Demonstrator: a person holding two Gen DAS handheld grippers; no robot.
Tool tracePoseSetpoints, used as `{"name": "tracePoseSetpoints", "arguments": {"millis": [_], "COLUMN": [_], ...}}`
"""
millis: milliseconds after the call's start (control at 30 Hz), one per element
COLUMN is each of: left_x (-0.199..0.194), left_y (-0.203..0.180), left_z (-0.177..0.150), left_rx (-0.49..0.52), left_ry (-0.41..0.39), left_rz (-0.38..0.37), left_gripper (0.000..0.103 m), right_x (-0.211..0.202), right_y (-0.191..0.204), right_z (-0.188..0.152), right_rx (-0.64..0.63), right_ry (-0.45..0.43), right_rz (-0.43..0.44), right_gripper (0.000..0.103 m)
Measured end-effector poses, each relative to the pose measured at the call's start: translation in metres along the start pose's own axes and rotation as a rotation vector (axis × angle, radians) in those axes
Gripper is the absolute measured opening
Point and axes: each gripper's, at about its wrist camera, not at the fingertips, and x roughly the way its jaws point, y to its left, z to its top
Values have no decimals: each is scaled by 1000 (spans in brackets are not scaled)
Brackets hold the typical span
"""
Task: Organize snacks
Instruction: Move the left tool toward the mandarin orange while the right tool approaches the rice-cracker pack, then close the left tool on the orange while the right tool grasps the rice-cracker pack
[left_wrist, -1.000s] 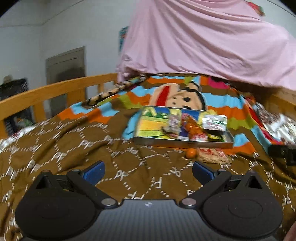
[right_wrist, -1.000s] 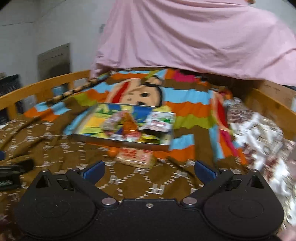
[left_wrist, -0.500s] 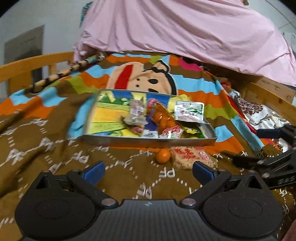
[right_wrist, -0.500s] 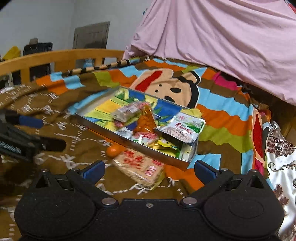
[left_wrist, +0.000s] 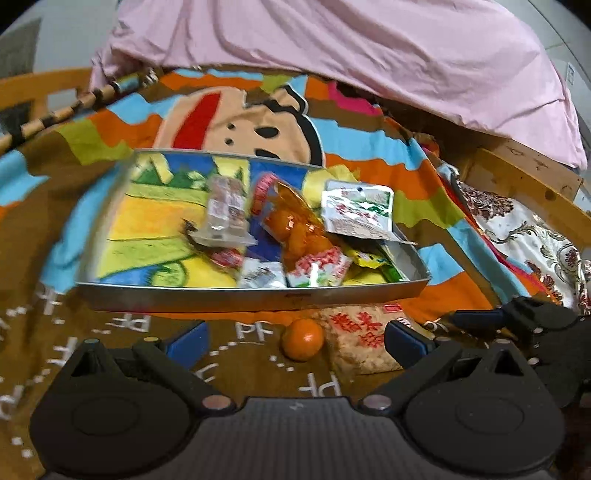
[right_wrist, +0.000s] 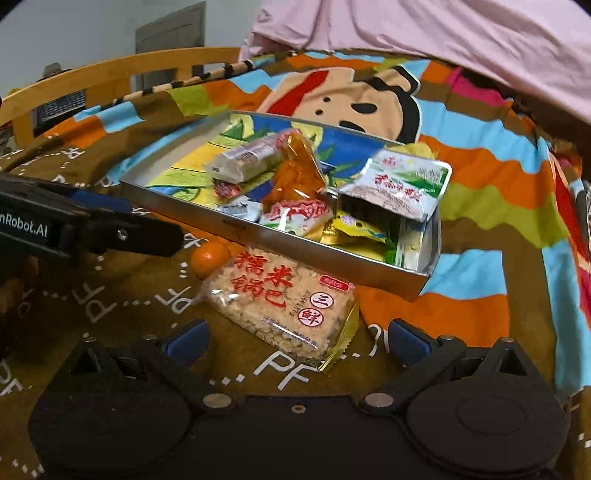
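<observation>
1. A shallow metal tin (right_wrist: 280, 240) with a colourful printed floor sat on a brown and striped cartoon blanket (right_wrist: 480, 177) spread over a bed with a wooden rail (right_wrist: 110, 74).
2. Inside the tin lay a pile of wrapped snacks: a clear-wrapped biscuit pack (right_wrist: 243, 160), an orange bag of candied fruit (right_wrist: 295, 173), a green-and-white pouch (right_wrist: 399, 184) leaning on the tin's right corner, a red-and-white sachet (right_wrist: 295, 214) and a yellow packet (right_wrist: 354, 229).
3. Outside the tin, just in front of its near wall, a rice cracker pack (right_wrist: 280, 299) with red characters lay flat on the blanket, with a small orange fruit (right_wrist: 210, 258) touching its left end.
4. The right gripper (right_wrist: 297, 334) hovered low over the blanket, its blue-padded fingers spread wide either side of the cracker pack and holding nothing.
5. The left gripper (left_wrist: 295, 334) was likewise spread apart and empty, with the orange fruit (left_wrist: 303, 338) between its fingers.
6. A pink sheet (left_wrist: 332, 48) hung behind the bed.
</observation>
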Motion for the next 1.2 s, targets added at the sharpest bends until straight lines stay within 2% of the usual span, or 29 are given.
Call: {"name": "tracePoseSetpoints", "arguments": {"millis": [167, 267, 467, 633, 800, 933, 1000, 1200], "left_x": [18, 21, 26, 31, 33, 35, 37, 46], "left_y": [0, 5, 4, 1, 3, -3, -6, -3], "left_z": [2, 3, 2, -1, -4, -4, -4, 0], "left_rx": [35, 44, 137, 210, 256, 321, 357, 331], "left_ry": [21, 14, 10, 38, 62, 60, 68, 91], "left_rz": [13, 4, -1, -20, -9, -15, -22, -50], "left_gripper": [102, 100, 90, 83, 68, 62, 54, 51], "right_x": [19, 23, 27, 28, 28, 28, 28, 30], "right_y": [5, 8, 5, 4, 7, 10, 11, 9], "right_z": [-3, -5, -4, -5, -5, -3, -3, -3], "right_rx": [8, 6, 47, 55, 49, 75, 81, 98], "right_ry": [52, 51, 46, 35, 19, 9, 9, 9], "right_rz": [25, 28, 36, 41, 30, 15, 10, -4], "right_gripper": [102, 102, 102, 102, 102, 102, 102, 102]}}
